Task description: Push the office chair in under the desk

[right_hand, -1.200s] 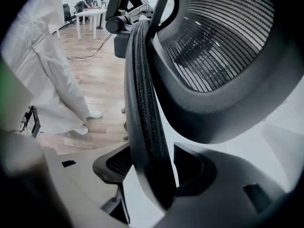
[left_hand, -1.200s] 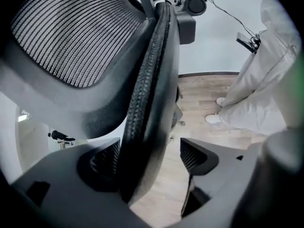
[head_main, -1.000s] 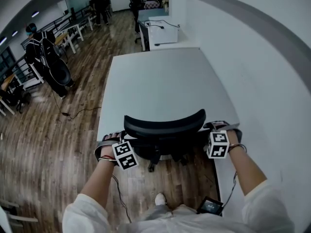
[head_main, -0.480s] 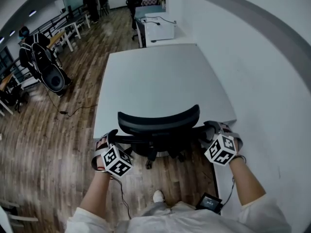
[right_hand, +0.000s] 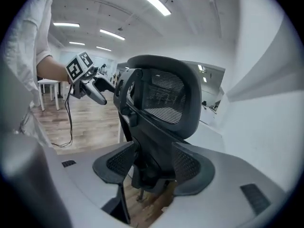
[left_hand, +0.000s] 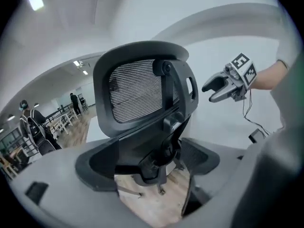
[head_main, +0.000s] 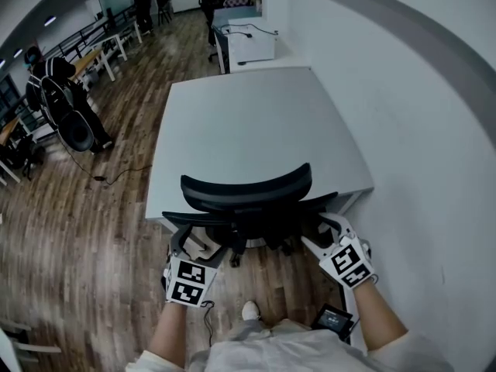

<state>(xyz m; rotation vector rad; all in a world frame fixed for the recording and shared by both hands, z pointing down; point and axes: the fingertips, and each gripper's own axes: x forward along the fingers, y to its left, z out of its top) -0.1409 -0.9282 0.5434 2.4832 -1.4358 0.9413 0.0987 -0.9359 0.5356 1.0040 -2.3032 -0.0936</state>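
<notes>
The black mesh-backed office chair (head_main: pixel 246 190) stands at the near edge of the white desk (head_main: pixel 256 118), its seat partly beneath the top. My left gripper (head_main: pixel 191 243) is open just behind the chair's left side, with its marker cube nearer me. On the other side my right gripper (head_main: pixel 319 234) is open too, behind the chair's right. The left gripper view looks between wide-apart jaws at the chair's (left_hand: pixel 137 94) back, with the right gripper (left_hand: pixel 216 86) beyond. The right gripper view shows the chair (right_hand: pixel 166 99) and the left gripper (right_hand: pixel 100 92). Neither holds anything.
A white wall (head_main: pixel 418 146) runs close along the right of the desk. Wood floor (head_main: pixel 70 231) lies to the left, with a black cable (head_main: pixel 116 178) on it. A person in black (head_main: pixel 56 91) stands far left. More desks (head_main: pixel 240 37) stand behind. My shoe (head_main: pixel 249 310) is behind the chair.
Both grippers have drawn back from the chair's sides toward me and now sit behind it. The chair sits a little further in toward the desk.
</notes>
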